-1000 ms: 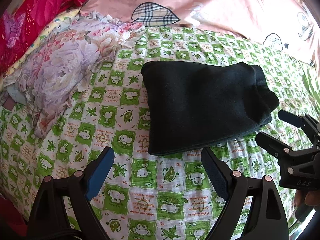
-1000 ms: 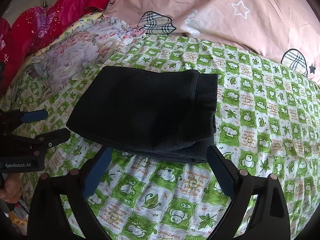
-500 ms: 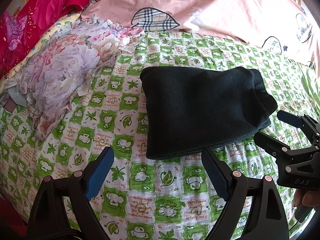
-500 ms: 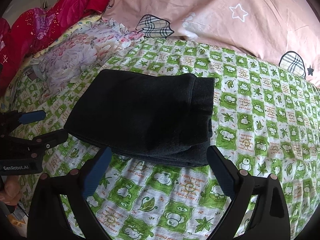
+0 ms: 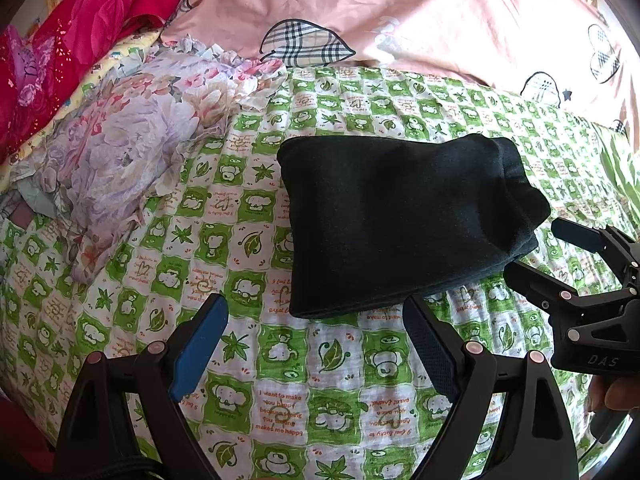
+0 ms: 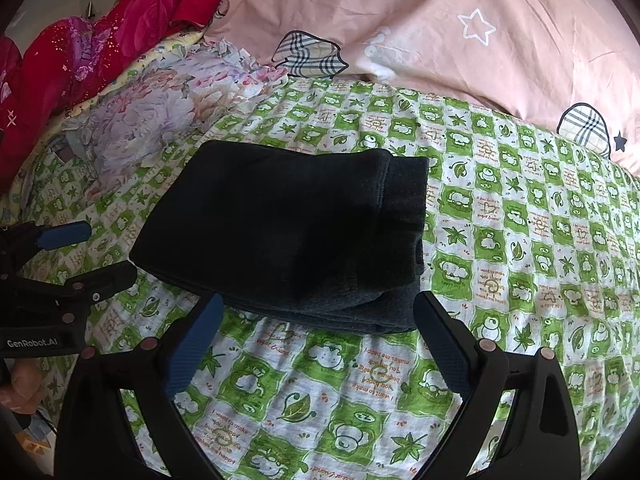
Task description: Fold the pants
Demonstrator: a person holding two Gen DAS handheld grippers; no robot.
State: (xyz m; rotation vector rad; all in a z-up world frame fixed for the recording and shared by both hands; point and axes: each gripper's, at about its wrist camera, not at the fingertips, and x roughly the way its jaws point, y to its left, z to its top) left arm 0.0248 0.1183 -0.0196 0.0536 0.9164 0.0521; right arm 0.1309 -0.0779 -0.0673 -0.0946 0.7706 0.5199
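The dark pants (image 5: 400, 220) lie folded into a compact rectangle on the green-and-white checked bedsheet (image 5: 280, 380); they also show in the right wrist view (image 6: 288, 232). My left gripper (image 5: 316, 320) is open and empty, just short of the bundle's near edge. My right gripper (image 6: 316, 316) is open and empty, its fingers either side of the bundle's near edge, above the sheet. The right gripper shows at the right of the left wrist view (image 5: 560, 256); the left gripper shows at the left of the right wrist view (image 6: 80, 256).
A crumpled floral cloth (image 5: 132, 152) lies left of the pants. A red quilt (image 5: 60, 48) is bunched at the far left. A pink blanket (image 5: 420, 16) with plaid patches runs along the back.
Both grippers have drawn back a little from the folded pants, which sit slightly farther away in both views. Both stay open and empty.
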